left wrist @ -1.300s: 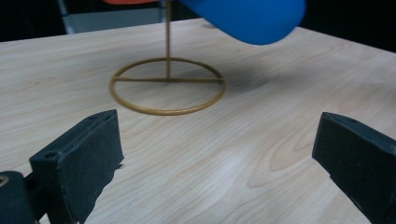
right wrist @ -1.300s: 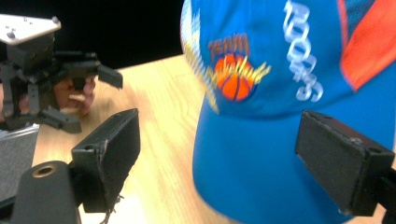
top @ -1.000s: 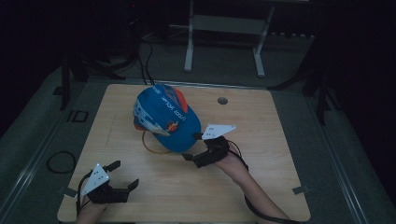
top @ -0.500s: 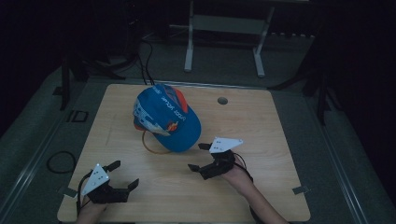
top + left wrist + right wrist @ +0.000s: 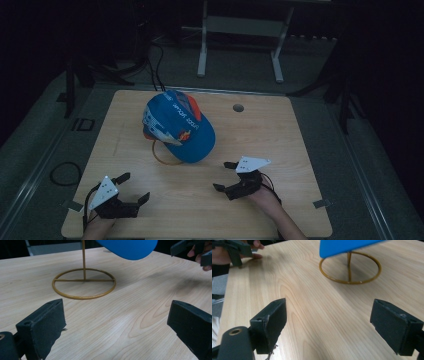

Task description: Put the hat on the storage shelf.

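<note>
My right gripper [image 5: 228, 176] rests low over the near right part of the wooden table [image 5: 280, 130], jaws spread wide with nothing between them; my left gripper [image 5: 134, 187] sits at the near left corner, jaws equally wide and empty. Both are well apart from the baseball cap [image 5: 178, 126], which sits left of the table's centre, perched on a thin brass-coloured wire stand [image 5: 161, 153]. In the left gripper view the stand's ring base [image 5: 83, 283] lies flat on the wood, with a crossbar and a single upright rod rising under the cap's blue brim [image 5: 127, 248]. The cap is bright blue, with an orange-red panel toward the far side, a white patch on its left face and a small flame-like emblem near the brim. White lettering runs across the crown, too small and skewed to read. A round grommet hole [image 5: 238, 107] sits in the table beyond the cap.
</note>
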